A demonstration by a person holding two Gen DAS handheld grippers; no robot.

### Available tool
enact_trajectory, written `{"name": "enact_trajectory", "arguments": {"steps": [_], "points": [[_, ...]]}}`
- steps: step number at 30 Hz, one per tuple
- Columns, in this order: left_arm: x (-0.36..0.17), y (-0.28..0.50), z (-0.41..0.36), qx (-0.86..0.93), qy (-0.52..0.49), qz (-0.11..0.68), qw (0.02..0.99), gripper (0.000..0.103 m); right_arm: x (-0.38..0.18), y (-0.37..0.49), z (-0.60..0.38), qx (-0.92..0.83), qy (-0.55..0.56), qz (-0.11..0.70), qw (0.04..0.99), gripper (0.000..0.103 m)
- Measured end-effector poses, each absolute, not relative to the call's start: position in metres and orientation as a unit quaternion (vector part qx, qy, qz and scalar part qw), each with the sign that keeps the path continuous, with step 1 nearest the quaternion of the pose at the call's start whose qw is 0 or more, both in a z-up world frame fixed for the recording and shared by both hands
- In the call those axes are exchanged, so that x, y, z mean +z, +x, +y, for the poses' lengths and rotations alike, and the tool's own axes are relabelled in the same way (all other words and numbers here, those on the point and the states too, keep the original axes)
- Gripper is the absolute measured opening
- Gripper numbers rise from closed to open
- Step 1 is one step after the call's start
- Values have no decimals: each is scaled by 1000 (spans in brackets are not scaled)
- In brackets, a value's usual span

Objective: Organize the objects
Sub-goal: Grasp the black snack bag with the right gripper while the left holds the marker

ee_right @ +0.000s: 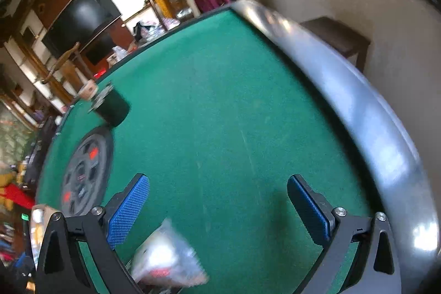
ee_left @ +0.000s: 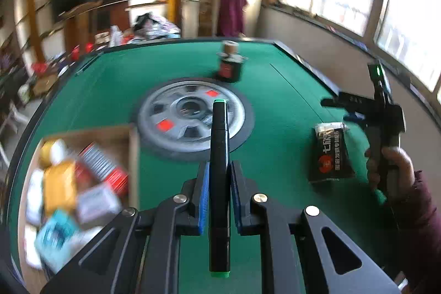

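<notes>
left wrist view: the left tongs (ee_left: 219, 178), with ribbed blue pads, are clenched on a slim black marker (ee_left: 219, 156) with green ends, above the green felt worktop (ee_left: 275, 101); a wooden tray (ee_left: 132, 153) of packets lies left. right wrist view: the right tongs (ee_right: 217, 208) are spread wide, grasping nothing, over a blurred crinkly packet (ee_right: 168, 258).

1. The left wrist camera sits just behind the left gripper (ee_left: 219, 178), looking forward and down over the green felt table (ee_left: 275, 90), with the open wooden box (ee_left: 115, 137) low on its left.
2. The right wrist camera looks down between its own wide-set blue pads (ee_right: 129, 208), close to the felt, tilted toward the table's silver rim (ee_right: 372, 112).
3. Both views share the round silver centre hub (ee_left: 190, 115) and the dark cylindrical jar (ee_left: 230, 68).
</notes>
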State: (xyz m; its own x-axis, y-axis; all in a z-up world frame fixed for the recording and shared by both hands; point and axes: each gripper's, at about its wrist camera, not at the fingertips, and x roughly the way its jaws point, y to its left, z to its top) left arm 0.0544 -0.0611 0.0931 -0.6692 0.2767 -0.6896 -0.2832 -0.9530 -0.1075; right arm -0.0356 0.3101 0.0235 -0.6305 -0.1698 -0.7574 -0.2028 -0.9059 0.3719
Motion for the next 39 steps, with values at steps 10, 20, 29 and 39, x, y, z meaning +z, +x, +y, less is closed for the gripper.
{"name": "enact_trajectory", "arguments": {"steps": [10, 20, 29, 39], "points": [[102, 120, -150, 927, -345, -60, 135, 15, 30, 14, 258, 867, -461, 185, 24, 102], [95, 163, -221, 930, -335, -122, 87, 15, 18, 2, 196, 873, -480, 75, 52, 48], [84, 178, -264, 931, -328, -153, 54, 15, 37, 34, 185, 874, -463, 133, -55, 44], [68, 183, -286, 920, -353, -167, 22, 15, 76, 60, 71, 816, -466, 194, -282, 44]]}}
